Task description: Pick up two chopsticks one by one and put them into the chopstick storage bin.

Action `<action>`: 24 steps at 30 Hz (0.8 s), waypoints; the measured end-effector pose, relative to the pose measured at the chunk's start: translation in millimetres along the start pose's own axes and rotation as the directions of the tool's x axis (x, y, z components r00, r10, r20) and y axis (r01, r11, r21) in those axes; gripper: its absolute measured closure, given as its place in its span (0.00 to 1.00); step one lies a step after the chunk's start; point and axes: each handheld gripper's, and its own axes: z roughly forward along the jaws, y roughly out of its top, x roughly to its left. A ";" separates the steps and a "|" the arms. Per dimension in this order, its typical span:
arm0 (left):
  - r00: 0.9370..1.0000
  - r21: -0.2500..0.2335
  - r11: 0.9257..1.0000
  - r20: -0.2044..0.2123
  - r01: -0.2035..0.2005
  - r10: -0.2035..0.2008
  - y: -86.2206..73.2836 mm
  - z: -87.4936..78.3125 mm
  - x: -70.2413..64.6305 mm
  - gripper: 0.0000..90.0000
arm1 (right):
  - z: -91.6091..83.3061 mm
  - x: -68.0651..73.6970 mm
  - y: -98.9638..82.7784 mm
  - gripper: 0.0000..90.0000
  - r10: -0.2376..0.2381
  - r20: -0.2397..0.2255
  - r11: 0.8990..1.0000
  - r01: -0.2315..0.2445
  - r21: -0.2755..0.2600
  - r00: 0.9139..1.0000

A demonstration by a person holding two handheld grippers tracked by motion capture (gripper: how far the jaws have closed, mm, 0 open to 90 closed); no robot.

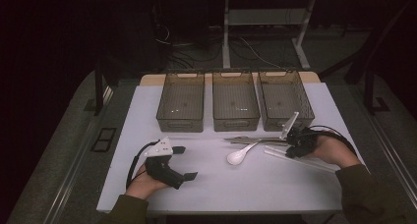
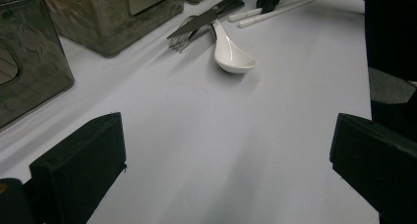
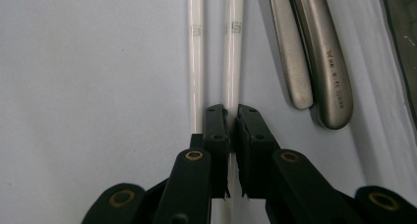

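Two white chopsticks (image 3: 195, 62) lie side by side on the white table (image 1: 221, 184). My right gripper (image 3: 233, 118) is shut on the right-hand one (image 3: 233, 52), down at table level. In the high view that gripper (image 1: 289, 146) sits at the right, over the chopsticks (image 1: 275, 154). A white ceramic spoon (image 1: 237, 156) lies left of it, with a metal knife and fork (image 1: 251, 140) just behind. My left gripper (image 1: 186, 162) rests at the front left with its jaws wide apart and nothing between them; its own view shows that gripper (image 2: 231, 160) facing the spoon (image 2: 231, 54).
Three dark see-through bins (image 1: 179, 122) (image 1: 235, 121) (image 1: 282, 122) stand in a row at the back of the table. The two metal handles (image 3: 334, 71) lie just right of the held chopstick. The table's front edge runs close to both hands.
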 end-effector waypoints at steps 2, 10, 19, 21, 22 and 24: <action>1.000 0.000 1.000 0.000 0.001 -0.001 0.0 -0.1 0.0 0.00 | -0.7 -0.3 -0.7 0.92 0.005 0.000 1.000 -0.005 -0.006 1.000; 1.000 0.000 1.000 0.002 0.001 -0.001 0.0 -0.2 0.3 0.00 | -13.0 -6.1 -9.8 0.92 0.041 0.005 0.994 -0.040 -0.100 0.999; 1.000 0.000 1.000 0.004 -0.001 0.001 0.1 0.2 -0.1 0.00 | -28.0 -7.1 -14.2 0.93 0.082 -0.002 0.974 -0.081 -0.211 0.997; 1.000 0.000 1.000 0.004 -0.001 0.001 0.1 0.1 0.0 0.00 | -32.6 -7.3 -14.1 0.93 0.092 -0.001 0.965 -0.090 -0.246 0.996; 1.000 0.001 1.000 0.004 -0.001 0.001 0.1 0.1 0.0 0.00 | -33.8 -7.3 -14.1 0.93 0.097 0.004 0.963 -0.093 -0.255 0.995; 1.000 0.001 1.000 0.004 -0.001 0.001 0.1 0.1 -0.1 0.00 | -37.9 -7.9 -14.3 0.93 0.122 0.013 0.952 -0.113 -0.284 0.992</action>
